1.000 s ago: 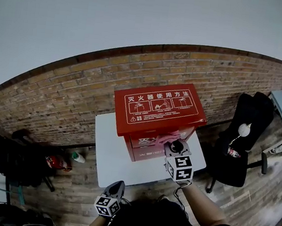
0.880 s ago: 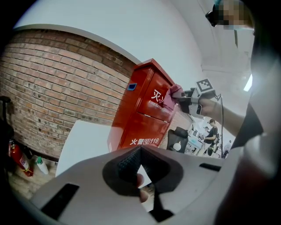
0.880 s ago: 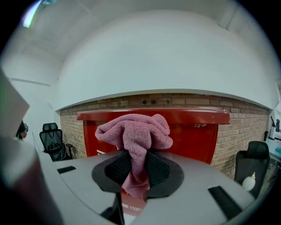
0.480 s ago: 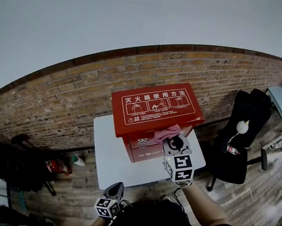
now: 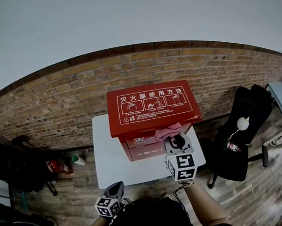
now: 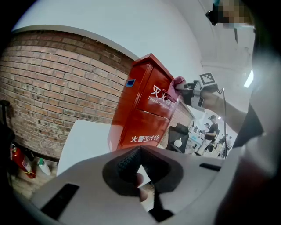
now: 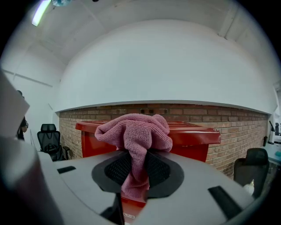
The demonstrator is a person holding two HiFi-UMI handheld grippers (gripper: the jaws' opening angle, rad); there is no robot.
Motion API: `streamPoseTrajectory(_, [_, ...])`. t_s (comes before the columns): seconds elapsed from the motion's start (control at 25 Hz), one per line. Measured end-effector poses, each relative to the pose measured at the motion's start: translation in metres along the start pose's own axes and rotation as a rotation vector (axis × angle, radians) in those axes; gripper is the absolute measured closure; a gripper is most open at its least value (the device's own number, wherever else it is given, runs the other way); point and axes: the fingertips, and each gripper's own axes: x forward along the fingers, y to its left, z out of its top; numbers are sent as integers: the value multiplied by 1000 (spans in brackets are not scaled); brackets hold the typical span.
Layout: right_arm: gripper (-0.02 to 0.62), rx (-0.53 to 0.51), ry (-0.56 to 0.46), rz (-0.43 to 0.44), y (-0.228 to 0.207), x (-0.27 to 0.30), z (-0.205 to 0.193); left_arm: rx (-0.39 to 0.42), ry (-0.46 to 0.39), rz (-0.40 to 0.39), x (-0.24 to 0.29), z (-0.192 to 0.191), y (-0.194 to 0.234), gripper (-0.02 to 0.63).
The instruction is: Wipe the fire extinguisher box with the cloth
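Raised a little since a second ago, the right gripper (image 5: pixel 177 141) now holds its load at the front rim of the box lid, where before it sat lower against the box front. Behind everything runs a brick wall (image 5: pixel 57 95), and a white table (image 5: pixel 110 157) stands against it. On the table stands the red fire extinguisher box (image 5: pixel 152 103), upright, its lid printed with white characters and small diagrams, more white print on its front. A black office chair (image 5: pixel 247 117) stands to the right of the table on the wooden floor. The right gripper reaches in from the near right corner of the table, its jaws clamped on a pink cloth (image 5: pixel 167 131); the cloth bunches out above the jaws, a tail of it hangs down between them, and the bunch touches the lid's front edge towards the right end. The left gripper (image 5: pixel 116 187) hangs low, close to the person's body and short of the table's near edge, well apart from the box, its jaws closed together with nothing between them. On the floor left of the table lie a small red extinguisher (image 5: pixel 54 166) and, just beside it, a bottle with a green top (image 5: pixel 77 159).
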Motion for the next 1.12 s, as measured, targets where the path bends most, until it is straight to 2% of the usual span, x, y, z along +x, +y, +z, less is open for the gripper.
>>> streamPoseTrajectory(0.6, [500, 3, 1, -33, -54, -15, -7, 10, 10, 16, 13, -4, -20, 589])
streamPoseTrajectory(1.12, [500, 9, 9, -17, -57, -12, -20, 30, 22, 24, 18, -7, -28, 589])
